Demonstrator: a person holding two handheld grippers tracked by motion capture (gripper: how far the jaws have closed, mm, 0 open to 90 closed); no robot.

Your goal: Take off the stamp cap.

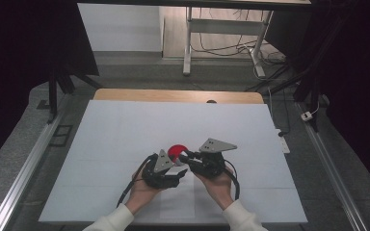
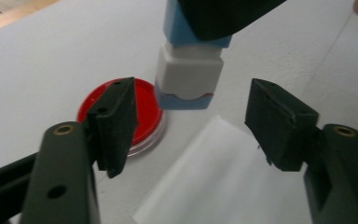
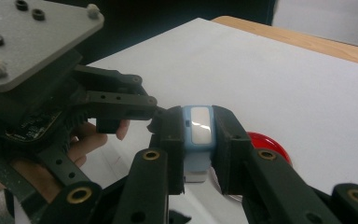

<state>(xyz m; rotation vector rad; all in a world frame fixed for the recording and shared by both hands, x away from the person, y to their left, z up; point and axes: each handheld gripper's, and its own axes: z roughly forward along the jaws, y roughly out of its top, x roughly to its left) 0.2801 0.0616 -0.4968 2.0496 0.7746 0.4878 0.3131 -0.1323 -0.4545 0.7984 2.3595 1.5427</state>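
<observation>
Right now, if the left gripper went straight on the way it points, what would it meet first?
Probably the blue and white stamp, which stands between and just beyond the open jaws of the left gripper while the right gripper holds it. The red ink pad lies left of that line, though depth is unclear.

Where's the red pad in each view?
High view: red pad at centre, just beyond the two grippers.
Left gripper view: left of centre, partly behind the left jaw, beside the blue-white stamp.
Right gripper view: lower right, behind the right jaw.
Shared landmark: the stamp.
</observation>
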